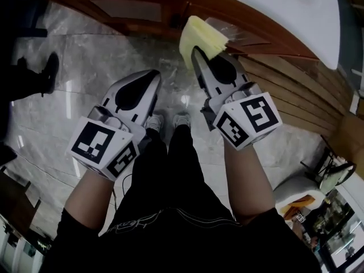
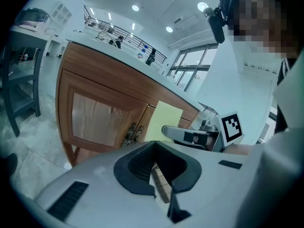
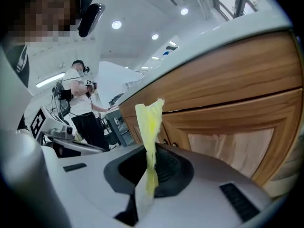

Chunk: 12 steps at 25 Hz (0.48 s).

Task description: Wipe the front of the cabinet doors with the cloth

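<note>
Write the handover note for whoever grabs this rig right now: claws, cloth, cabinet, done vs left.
Right claw: shut on the yellow cloth, which stands up out of the jaws.
Left claw: jaws together, nothing in them, hanging over the floor short of the cabinet.
Cloth is raised at the wooden cabinet doors, under the white countertop; contact can't be confirmed.
Done: cloth gripped and brought to the cabinet. No wiped area can be made out.
Left: wipe the door fronts.

Right claw held forward, jaws pinching cloth, left claw beside it, jaws together, empty
</note>
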{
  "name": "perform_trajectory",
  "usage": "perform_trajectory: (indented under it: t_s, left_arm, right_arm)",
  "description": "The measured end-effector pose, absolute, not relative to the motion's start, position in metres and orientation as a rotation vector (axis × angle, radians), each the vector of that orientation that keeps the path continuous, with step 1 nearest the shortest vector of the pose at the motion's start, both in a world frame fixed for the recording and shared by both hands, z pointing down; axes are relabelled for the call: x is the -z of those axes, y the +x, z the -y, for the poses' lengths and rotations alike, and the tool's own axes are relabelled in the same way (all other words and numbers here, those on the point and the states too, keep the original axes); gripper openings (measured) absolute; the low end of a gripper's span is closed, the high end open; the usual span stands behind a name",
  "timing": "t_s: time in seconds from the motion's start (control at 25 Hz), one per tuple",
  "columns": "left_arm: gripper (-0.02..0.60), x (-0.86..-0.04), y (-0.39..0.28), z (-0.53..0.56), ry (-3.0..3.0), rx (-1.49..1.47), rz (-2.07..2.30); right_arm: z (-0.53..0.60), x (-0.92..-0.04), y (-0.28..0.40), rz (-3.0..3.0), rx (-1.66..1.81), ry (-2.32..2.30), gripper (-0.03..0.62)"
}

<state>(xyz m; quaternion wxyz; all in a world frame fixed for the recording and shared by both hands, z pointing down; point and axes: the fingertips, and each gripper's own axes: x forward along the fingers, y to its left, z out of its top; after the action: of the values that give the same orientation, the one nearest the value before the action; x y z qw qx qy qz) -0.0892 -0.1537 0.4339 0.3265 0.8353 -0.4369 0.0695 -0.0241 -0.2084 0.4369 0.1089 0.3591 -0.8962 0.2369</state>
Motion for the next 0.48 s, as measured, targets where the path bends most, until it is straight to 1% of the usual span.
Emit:
perform_trajectory:
  t_s: [0.48]
  left_arm:
    - [0.006,-0.457,-0.118,0.144,2.054,-0.191,1.244]
  right_arm:
    - [0.247,-0.454,-0.023,2.598,-0.657,1.16,0.041]
